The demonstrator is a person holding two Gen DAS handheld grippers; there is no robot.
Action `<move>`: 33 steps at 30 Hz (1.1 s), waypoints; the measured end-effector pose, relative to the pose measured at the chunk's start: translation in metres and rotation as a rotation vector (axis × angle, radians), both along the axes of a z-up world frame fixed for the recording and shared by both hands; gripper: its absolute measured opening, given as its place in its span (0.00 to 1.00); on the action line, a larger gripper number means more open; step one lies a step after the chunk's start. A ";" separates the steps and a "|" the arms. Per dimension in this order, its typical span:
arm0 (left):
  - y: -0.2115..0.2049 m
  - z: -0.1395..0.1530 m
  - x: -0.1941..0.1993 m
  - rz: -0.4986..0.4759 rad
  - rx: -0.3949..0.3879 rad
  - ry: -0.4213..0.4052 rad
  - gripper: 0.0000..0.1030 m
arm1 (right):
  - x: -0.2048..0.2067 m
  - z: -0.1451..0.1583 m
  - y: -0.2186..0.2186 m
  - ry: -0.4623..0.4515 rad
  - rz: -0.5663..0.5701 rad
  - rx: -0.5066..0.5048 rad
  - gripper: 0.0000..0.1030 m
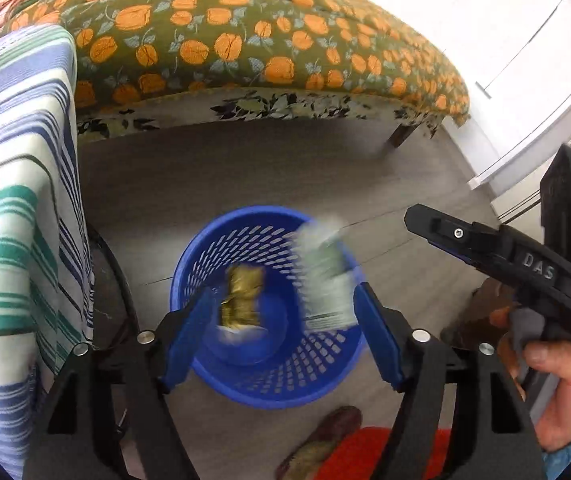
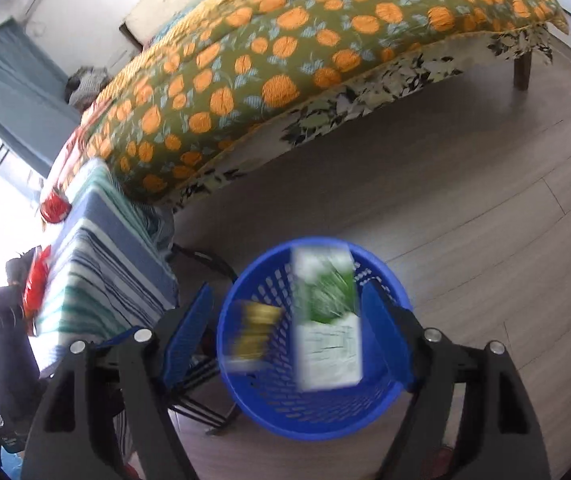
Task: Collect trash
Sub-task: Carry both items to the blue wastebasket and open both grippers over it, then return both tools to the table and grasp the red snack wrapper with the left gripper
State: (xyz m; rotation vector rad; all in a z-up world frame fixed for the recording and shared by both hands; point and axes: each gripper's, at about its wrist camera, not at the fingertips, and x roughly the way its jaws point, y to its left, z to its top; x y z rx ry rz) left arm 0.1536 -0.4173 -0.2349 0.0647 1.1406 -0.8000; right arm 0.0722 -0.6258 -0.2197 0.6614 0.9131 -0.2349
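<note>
A blue perforated trash basket (image 1: 263, 380) stands on the floor below both grippers; it also shows in the right wrist view (image 2: 309, 412). A blurred gold wrapper (image 1: 241, 296) and a blurred green-and-white carton (image 1: 323, 280) hang over the basket's mouth, free of any fingers. In the right wrist view the wrapper (image 2: 255, 332) is left of the carton (image 2: 327, 320). My left gripper (image 1: 283, 336) is open above the basket. My right gripper (image 2: 287, 332) is open above it too, and its body (image 1: 525, 268) shows at the right of the left wrist view.
A bed with an orange-flowered quilt (image 1: 245, 40) fills the back. A table under a striped cloth (image 1: 13, 200) stands left of the basket, with red packets (image 2: 51, 204) on it. A slipper (image 1: 321, 440) lies by the basket. White cabinets (image 1: 525, 80) are at the right.
</note>
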 end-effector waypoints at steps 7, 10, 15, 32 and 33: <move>0.050 0.067 -0.032 -0.023 -0.115 -0.151 0.92 | -0.010 0.033 0.025 -0.064 -0.026 -0.166 0.91; 0.092 0.088 -0.047 0.006 -0.110 -0.229 0.95 | -0.010 0.051 0.058 -0.106 0.016 -0.268 0.93; 0.176 0.087 -0.057 0.104 0.011 -0.303 0.95 | -0.014 0.071 0.135 -0.186 0.110 -0.365 0.95; 0.432 0.073 0.014 0.549 0.304 -0.250 0.95 | 0.051 0.067 0.395 -0.141 0.567 -0.365 0.96; 0.438 0.071 0.019 0.559 0.309 -0.234 0.95 | 0.060 0.066 0.407 -0.122 0.598 -0.376 0.96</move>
